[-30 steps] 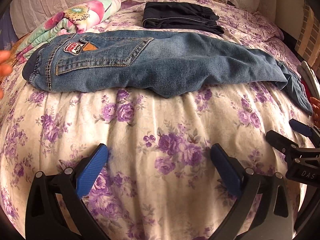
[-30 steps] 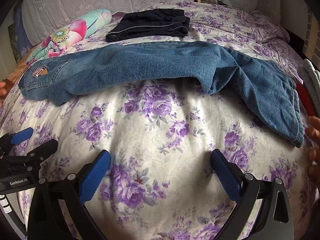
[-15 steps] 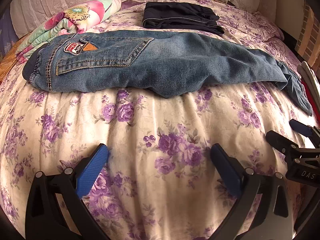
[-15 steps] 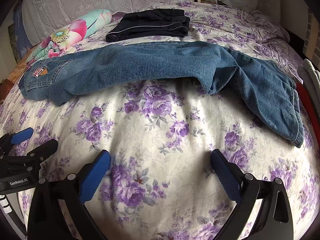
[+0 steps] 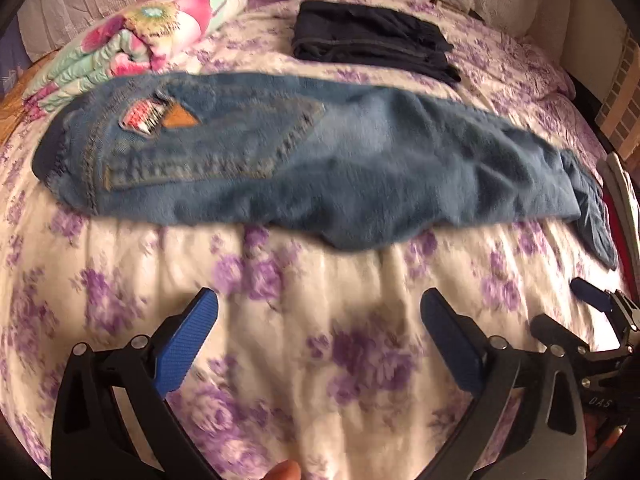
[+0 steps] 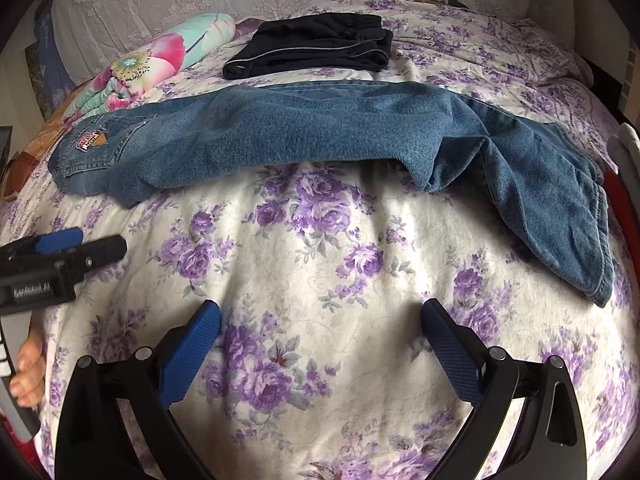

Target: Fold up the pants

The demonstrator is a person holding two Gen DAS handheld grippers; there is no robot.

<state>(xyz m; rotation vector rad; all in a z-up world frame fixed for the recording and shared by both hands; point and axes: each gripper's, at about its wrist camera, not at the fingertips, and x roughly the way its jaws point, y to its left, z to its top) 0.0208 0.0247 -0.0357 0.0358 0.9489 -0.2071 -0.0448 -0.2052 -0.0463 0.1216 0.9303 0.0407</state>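
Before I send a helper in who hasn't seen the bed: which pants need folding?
On the purple-flowered bedspread, look in front of the folded dark pants. The blue jeans lie stretched out sideways, unfolded, the only denim there, with a red-and-white patch at the waist.

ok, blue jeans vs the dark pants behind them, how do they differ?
The blue jeans lie stretched out full length across the bed; the dark pants are folded into a compact stack. The jeans are faded blue denim with a patch by the back pocket; the dark pants are near-black with a thin pale stripe. The jeans lie nearer the cameras, the dark pants beyond. Both rest on the floral bedspread, untouched.
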